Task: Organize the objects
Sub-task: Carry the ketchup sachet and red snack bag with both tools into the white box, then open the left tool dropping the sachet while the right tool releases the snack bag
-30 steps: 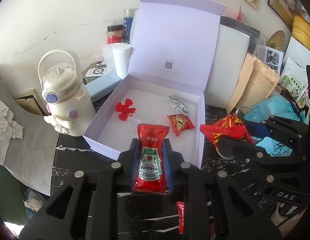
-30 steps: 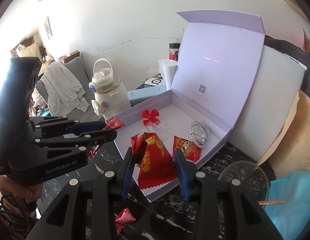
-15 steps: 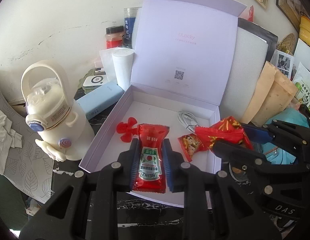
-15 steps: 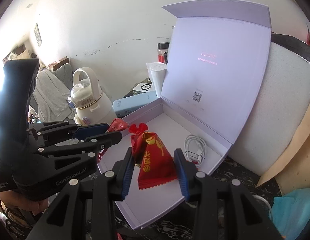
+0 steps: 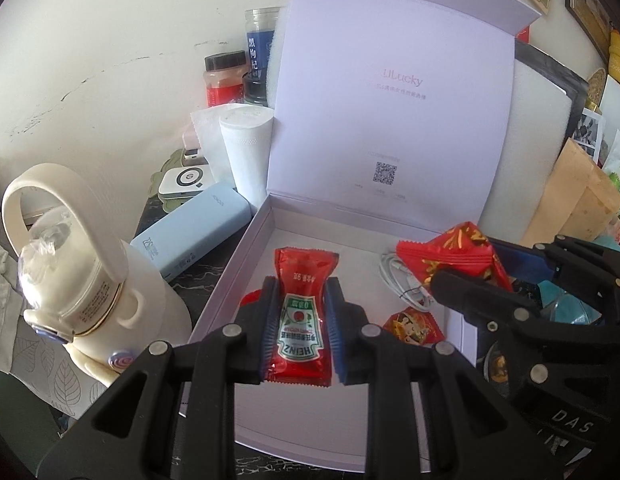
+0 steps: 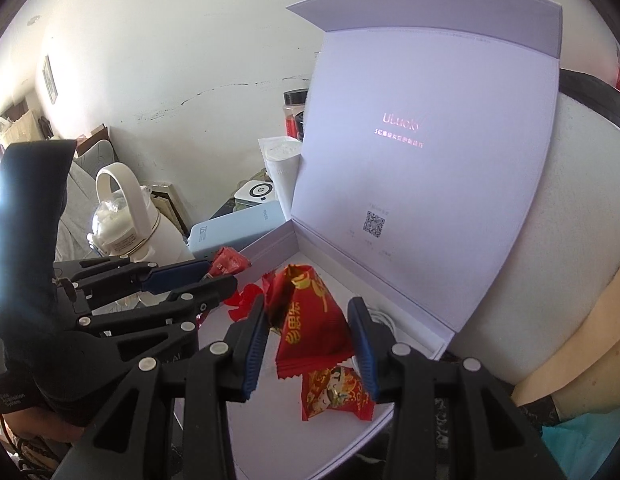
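Clamping the light, pliable ketchup sachet (image 5: 300,326) mid-body, the left gripper (image 5: 300,322) holds narrow; the right gripper (image 6: 311,338) pinches a crinkly, slippery snack packet (image 6: 310,320) over the box (image 5: 230,280).

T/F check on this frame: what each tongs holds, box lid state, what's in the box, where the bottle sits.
1. The left tongs grip a Heinz ketchup sachet. True.
2. The right tongs are empty. False: they hold a red snack packet.
3. The lilac box has its lid shut. False: the lid stands open.
4. A white cable lies inside the box. True.
5. The cream bottle sits inside the box. False: it stands outside, beside the box's left wall.
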`<state>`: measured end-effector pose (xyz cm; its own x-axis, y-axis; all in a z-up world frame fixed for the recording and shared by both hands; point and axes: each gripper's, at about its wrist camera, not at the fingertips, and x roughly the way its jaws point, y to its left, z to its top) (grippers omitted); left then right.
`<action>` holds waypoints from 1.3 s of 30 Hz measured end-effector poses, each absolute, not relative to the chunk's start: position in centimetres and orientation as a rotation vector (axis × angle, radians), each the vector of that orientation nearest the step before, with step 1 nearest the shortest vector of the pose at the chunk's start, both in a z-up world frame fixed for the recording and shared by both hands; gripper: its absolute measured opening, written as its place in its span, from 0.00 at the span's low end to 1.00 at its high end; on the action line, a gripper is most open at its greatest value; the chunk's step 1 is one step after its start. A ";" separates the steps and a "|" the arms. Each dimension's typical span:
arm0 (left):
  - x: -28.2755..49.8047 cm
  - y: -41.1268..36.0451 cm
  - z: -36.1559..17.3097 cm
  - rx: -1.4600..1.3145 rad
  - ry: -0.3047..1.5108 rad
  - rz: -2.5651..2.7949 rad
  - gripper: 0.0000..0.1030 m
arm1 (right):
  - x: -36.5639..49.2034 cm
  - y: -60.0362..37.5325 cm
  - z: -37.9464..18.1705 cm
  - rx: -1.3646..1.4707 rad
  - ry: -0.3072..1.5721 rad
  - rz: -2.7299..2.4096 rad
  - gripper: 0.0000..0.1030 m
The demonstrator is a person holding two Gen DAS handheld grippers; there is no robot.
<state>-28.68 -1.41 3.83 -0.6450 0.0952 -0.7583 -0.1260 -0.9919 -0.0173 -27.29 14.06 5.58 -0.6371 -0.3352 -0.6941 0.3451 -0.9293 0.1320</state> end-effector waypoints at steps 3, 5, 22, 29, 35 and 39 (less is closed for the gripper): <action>-29.7 -1.2 3.3 -1.271 0.085 2.737 0.21 | -28.2 13.6 5.3 1.087 0.038 -2.567 0.38; -30.3 -1.1 3.0 -1.275 0.094 2.731 0.21 | -28.9 13.3 5.1 1.094 0.057 -2.590 0.38; -33.5 -1.7 -0.9 -1.415 0.129 2.679 0.22 | -31.9 12.7 1.5 1.248 0.092 -2.594 0.40; -34.1 -1.5 -2.2 -1.453 0.124 2.648 0.22 | -32.2 13.0 0.9 1.288 0.092 -2.608 0.42; -34.3 -1.6 -2.9 -1.480 0.113 2.634 0.22 | -32.3 13.2 0.7 1.325 0.107 -2.629 0.44; -34.2 -1.7 -3.0 -1.505 0.088 2.626 0.24 | -32.1 13.6 0.9 1.328 0.107 -2.643 0.50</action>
